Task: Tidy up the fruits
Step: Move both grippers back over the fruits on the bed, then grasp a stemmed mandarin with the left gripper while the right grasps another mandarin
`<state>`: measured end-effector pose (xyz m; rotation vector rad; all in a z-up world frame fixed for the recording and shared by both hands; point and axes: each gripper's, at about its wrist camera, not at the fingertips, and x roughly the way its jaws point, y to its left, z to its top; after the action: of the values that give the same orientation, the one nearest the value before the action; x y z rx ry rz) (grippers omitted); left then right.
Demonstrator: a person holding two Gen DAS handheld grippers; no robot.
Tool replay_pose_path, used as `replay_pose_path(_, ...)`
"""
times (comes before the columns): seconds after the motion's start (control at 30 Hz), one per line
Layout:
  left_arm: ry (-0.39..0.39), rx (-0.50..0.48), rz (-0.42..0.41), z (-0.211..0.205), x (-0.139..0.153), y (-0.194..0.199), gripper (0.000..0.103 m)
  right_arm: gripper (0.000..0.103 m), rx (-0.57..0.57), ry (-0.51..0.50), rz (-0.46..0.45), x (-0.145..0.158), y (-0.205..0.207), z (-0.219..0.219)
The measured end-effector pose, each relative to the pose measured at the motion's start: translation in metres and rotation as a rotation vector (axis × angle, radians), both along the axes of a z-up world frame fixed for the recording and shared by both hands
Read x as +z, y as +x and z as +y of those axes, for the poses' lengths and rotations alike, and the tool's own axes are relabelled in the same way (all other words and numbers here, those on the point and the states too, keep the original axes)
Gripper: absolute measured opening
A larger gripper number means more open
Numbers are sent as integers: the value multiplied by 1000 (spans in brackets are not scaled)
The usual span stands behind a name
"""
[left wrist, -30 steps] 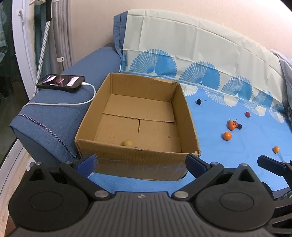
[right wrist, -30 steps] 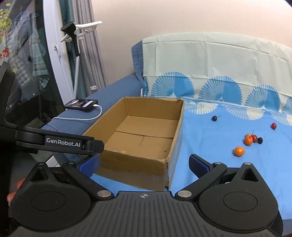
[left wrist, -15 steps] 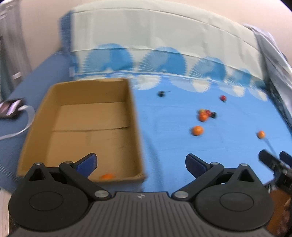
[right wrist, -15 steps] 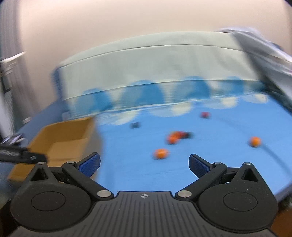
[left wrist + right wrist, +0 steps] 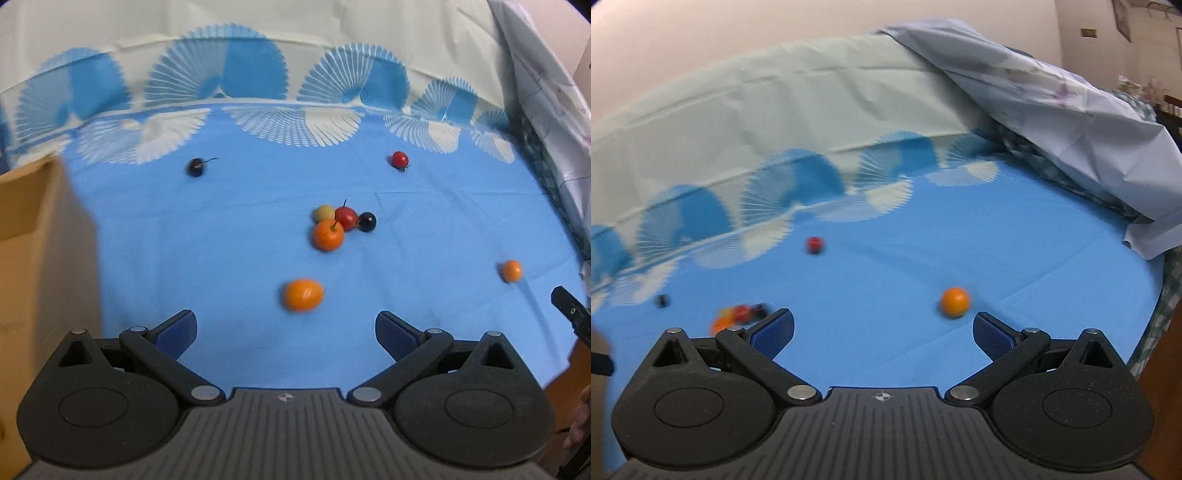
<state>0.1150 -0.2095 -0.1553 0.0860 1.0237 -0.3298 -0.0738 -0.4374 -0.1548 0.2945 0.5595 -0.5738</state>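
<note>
At the far left of the left wrist view stands the cardboard box [image 5: 33, 258], its near wall blurred, on the blue cloth [image 5: 221, 258]. To its right and farther back lies a dark cherry [image 5: 195, 167] with a thin stem. The left gripper [image 5: 286, 328] is spread wide with nothing between its blue pads [image 5: 177, 330]. Just beyond the gap, a little right of its middle, sits an orange fruit [image 5: 303, 294], apart from both pads. Farther off is a cluster: a second orange [image 5: 328, 234] touching a pale yellow fruit [image 5: 325, 213] and a red fruit [image 5: 347, 218], with a black berry [image 5: 366, 222] just beside the red one on the right. Far back and to the right lies a lone red cherry [image 5: 400, 158]. Near the right edge sits a small orange [image 5: 511, 270], well apart from the cluster, with part of the other black tool just below and to the right of it.

In the right wrist view, which is blurred, the cluster shows behind the left finger. The right gripper [image 5: 882, 332] is likewise wide apart and empty. The small orange lies just beyond its right pad [image 5: 991, 338], slightly inside the gap, not touching. A crumpled grey sheet [image 5: 1052, 110] lies over the far right of the cloth.
</note>
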Motion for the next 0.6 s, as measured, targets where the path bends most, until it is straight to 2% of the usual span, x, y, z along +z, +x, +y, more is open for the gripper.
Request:
replay_pose_path(0.17,35,-22,89,-43,-43,60,103,102,-63,29,86,-51,53,-54)
replay_pose_path(0.3,57,-28,100,-68,-69,92,103,101,-107,37,150,-89,86,-86)
replay_pose_path(0.43,49,-48,137,-87,-86,115,103,101,-142,49,184,-109,100,-105)
replay_pose_path(0.57,74,-52,147,-101,-99,130,103,102,-140,34,205,-124,109,-110)
replay_pose_path(0.6,72,-50,150,-101,-100,133,99,102,-134,19,212,-126,110,-109)
